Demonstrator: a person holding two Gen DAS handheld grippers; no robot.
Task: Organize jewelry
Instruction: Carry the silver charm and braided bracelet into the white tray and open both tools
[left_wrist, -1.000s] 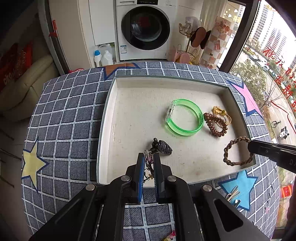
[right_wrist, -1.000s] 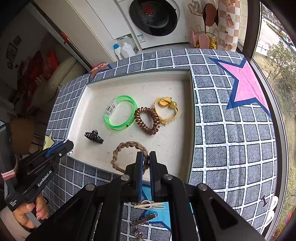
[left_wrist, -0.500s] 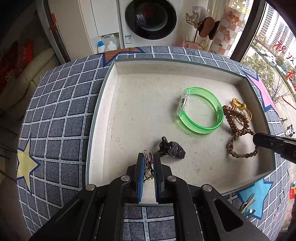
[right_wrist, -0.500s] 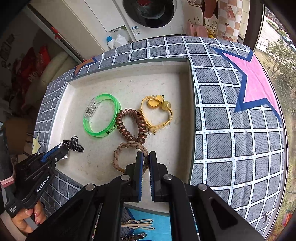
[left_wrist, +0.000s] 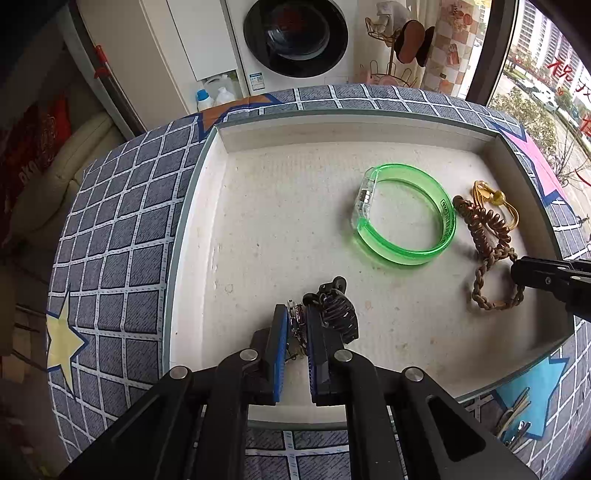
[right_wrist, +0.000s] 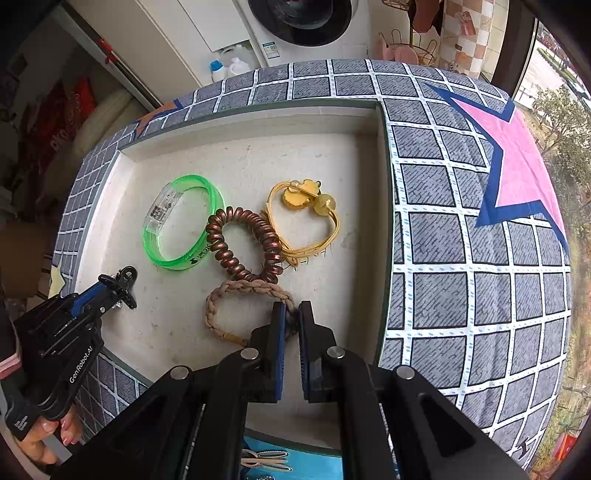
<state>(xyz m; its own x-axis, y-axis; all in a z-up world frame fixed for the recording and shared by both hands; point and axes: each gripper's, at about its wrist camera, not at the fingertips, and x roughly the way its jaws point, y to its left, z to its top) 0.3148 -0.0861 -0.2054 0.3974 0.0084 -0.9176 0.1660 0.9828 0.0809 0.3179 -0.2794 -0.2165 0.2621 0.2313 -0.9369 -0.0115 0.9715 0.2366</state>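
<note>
A white tray (left_wrist: 207, 221) (right_wrist: 380, 155) sits on the checked cloth. My left gripper (left_wrist: 296, 314) is shut on a small silver jewelled clip (left_wrist: 295, 320), low over the tray's near left part, right beside a black claw clip (left_wrist: 334, 306) (right_wrist: 125, 286). My right gripper (right_wrist: 289, 314) is shut on a braided tan bracelet (right_wrist: 221, 295) (left_wrist: 480, 284) that rests on the tray floor. A green bangle (left_wrist: 402, 214) (right_wrist: 181, 221), a copper coil hair tie (left_wrist: 480, 221) (right_wrist: 240, 243) and a yellow corded hair tie (left_wrist: 495, 203) (right_wrist: 306, 218) lie in the tray.
Hair clips (left_wrist: 515, 417) (right_wrist: 264, 458) lie on the blue star patch in front of the tray. A washing machine (left_wrist: 295, 33), bottles (left_wrist: 214, 94) and a wire rack (left_wrist: 399, 44) stand beyond the table. A window is at the right.
Both grippers have moved forward over the tray. The braided bracelet came with the right gripper toward the coil tie; the left gripper with the silver clip now sits against the black claw clip.
</note>
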